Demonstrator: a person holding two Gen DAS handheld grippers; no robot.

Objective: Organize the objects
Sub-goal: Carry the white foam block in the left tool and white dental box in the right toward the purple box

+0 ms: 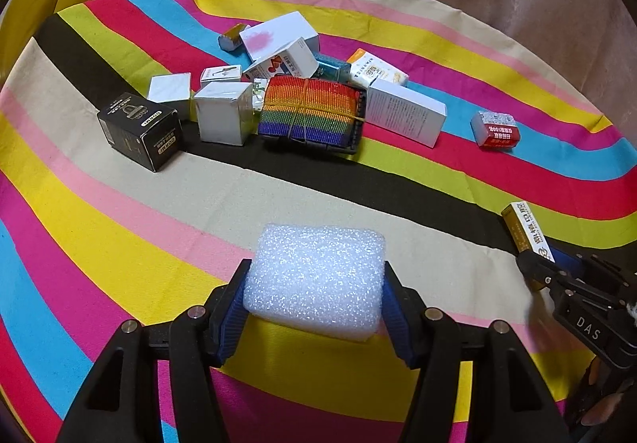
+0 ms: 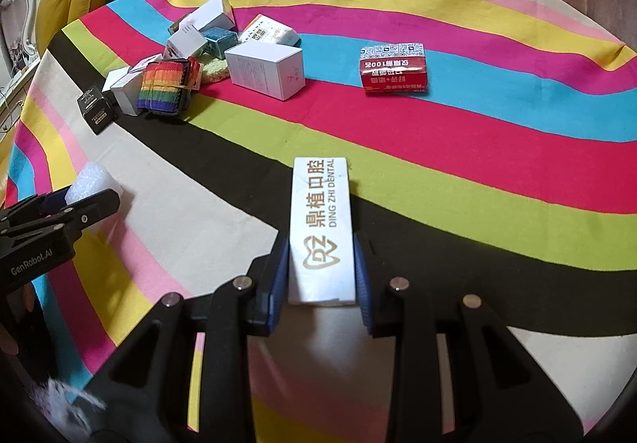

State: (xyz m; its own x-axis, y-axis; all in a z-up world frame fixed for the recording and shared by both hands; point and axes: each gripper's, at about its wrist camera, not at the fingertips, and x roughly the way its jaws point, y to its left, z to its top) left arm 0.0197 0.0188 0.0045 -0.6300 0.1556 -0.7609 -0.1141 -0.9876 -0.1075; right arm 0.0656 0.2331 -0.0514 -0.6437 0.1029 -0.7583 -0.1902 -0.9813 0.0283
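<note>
My left hand-held gripper (image 1: 314, 295) is pinching a white foam block (image 1: 316, 278) between its blue pads, the block sitting squarely across the gap and held just above the striped cloth (image 1: 119, 228) that covers the bench. My right hand-held gripper (image 2: 321, 276) is clamped on a long white dental box (image 2: 321, 228) with gold lettering; the box points forward, away from the fingers, over the black stripe.

From the left hand-held gripper, the right one shows off to the right, near and slightly ahead, with the end of its box poking out. Straight ahead, well apart, lies a cluster of things: a rainbow-coloured bundle (image 1: 310, 110) bound with a band at its middle, a white cube box (image 1: 223, 112) touching its left side, and a black box (image 1: 139, 128) further left. Just right of the bundle sits a larger white box (image 1: 406, 112), and behind them several small cartons are heaped together.

Ahead and to the right of the right hand-held gripper, alone on the red and blue stripes, rests a red-and-white packet (image 2: 394, 67).
</note>
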